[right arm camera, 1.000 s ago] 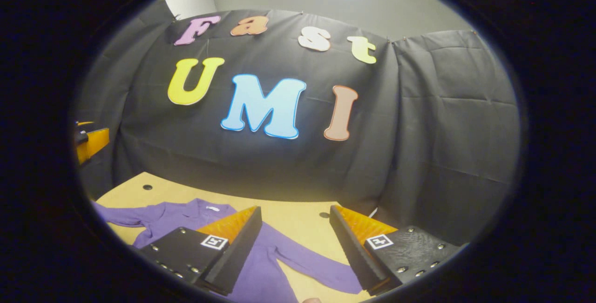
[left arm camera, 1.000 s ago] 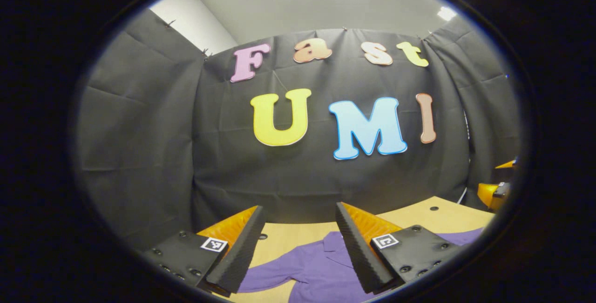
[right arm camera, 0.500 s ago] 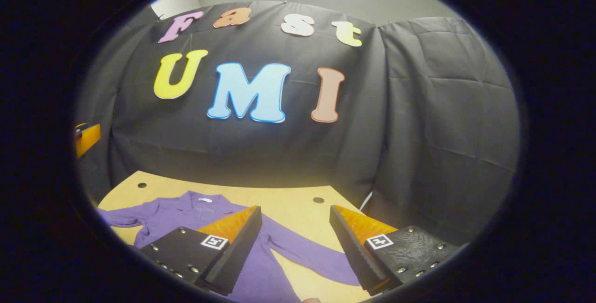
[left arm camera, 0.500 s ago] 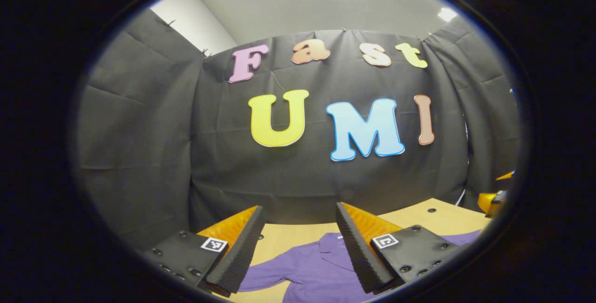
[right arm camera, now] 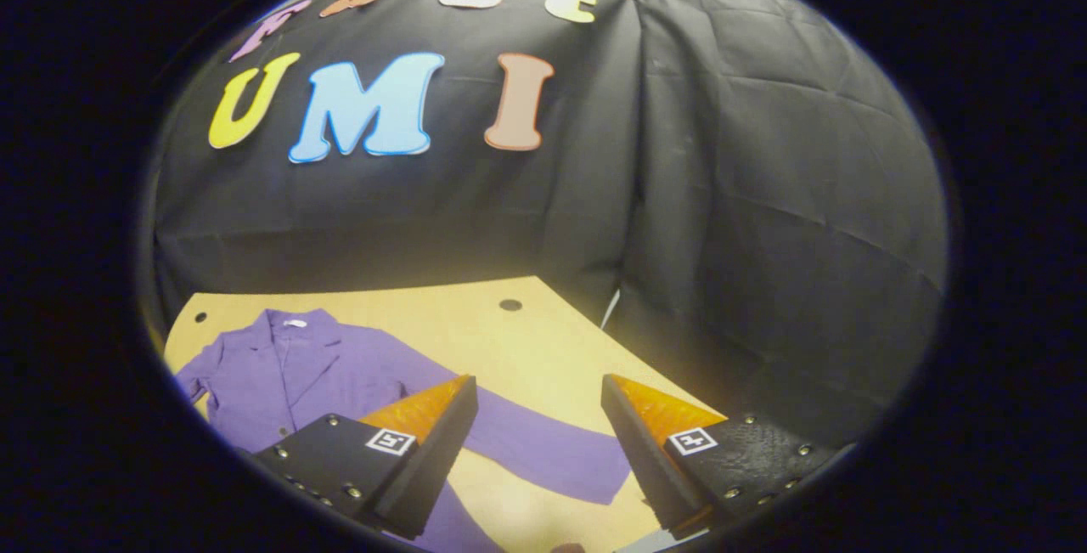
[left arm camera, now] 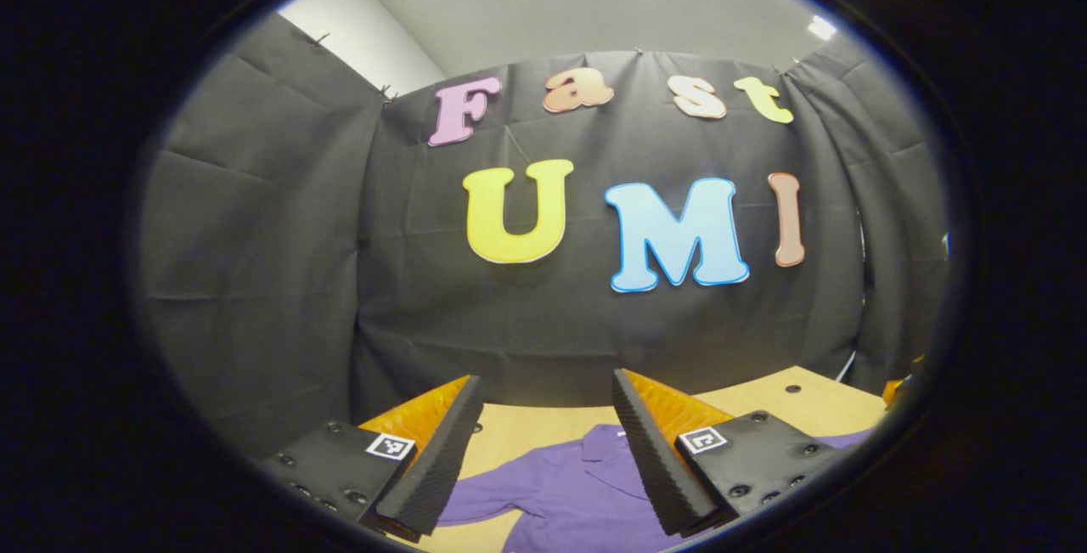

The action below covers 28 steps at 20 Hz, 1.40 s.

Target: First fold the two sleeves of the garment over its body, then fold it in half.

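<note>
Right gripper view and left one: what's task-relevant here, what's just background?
Job:
- purple garment, flat on the table, collar toward the wall
- its sleeve, spread out, not yet folded
- right gripper, open above that sleeve
- left gripper, open above the garment's collar end

Background:
- wooden table with small holes
- black cloth wall

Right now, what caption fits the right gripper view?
Open gripper above a purple shirt lying flat on the table.
</note>
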Motion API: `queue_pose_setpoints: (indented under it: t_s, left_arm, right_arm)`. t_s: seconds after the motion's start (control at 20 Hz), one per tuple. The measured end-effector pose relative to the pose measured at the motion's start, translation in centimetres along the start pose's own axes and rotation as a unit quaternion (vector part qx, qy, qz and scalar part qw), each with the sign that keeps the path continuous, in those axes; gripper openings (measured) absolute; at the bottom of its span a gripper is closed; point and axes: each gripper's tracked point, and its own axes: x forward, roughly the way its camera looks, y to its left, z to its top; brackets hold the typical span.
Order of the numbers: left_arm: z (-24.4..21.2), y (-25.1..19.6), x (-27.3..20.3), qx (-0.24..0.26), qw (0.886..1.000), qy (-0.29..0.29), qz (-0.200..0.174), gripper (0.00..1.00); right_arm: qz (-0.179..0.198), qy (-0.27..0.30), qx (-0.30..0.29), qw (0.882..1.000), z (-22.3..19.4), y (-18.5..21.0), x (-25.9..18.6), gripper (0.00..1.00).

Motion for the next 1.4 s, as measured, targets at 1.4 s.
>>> queue_pose_setpoints:
  t_s: [1.4]
  left_arm:
    - [-2.7,1.3,0.0,0.018,0.998,0.036,0.046,0.99]
  right_arm:
    - [-0.100,0.280,0.130,0.946,-19.3,-7.6,8.4,0.93]
